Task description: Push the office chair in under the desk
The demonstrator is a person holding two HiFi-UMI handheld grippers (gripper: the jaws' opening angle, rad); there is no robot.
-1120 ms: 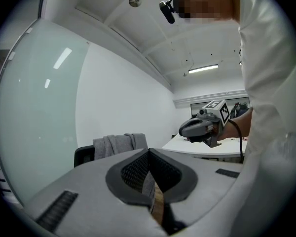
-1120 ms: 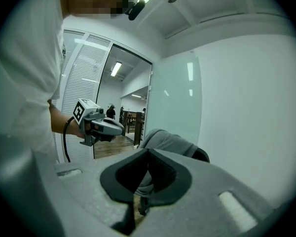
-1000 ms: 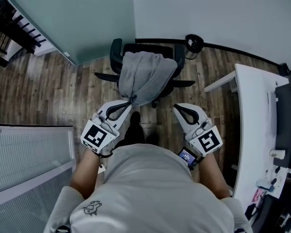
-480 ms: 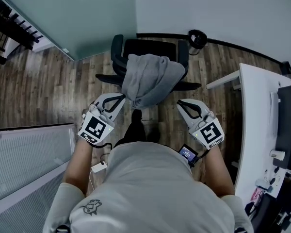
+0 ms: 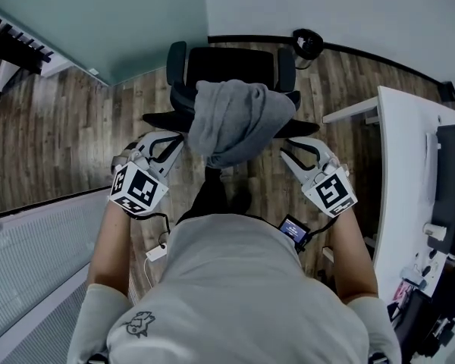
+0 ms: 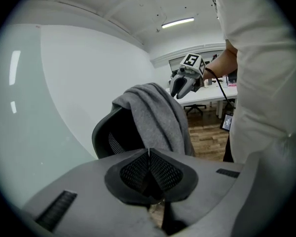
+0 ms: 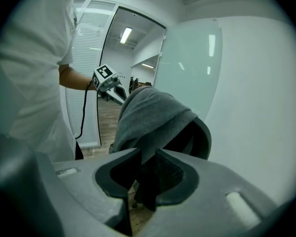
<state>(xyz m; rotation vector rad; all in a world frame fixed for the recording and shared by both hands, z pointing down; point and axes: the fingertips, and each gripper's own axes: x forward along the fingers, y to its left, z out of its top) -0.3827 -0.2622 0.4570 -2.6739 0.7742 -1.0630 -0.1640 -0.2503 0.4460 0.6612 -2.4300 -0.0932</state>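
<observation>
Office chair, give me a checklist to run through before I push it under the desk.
1. Left hand-held gripper on office chair: cannot tell; jaws together, beside the backrest.
2. Right hand-held gripper ready: ok; jaws slightly apart, nothing held.
3. Grey garment secure: cannot tell; draped over the backrest.
4. Chair lined up with desk: not ok; desk lies off to the right.
5. Space under desk: cannot tell; hidden.
</observation>
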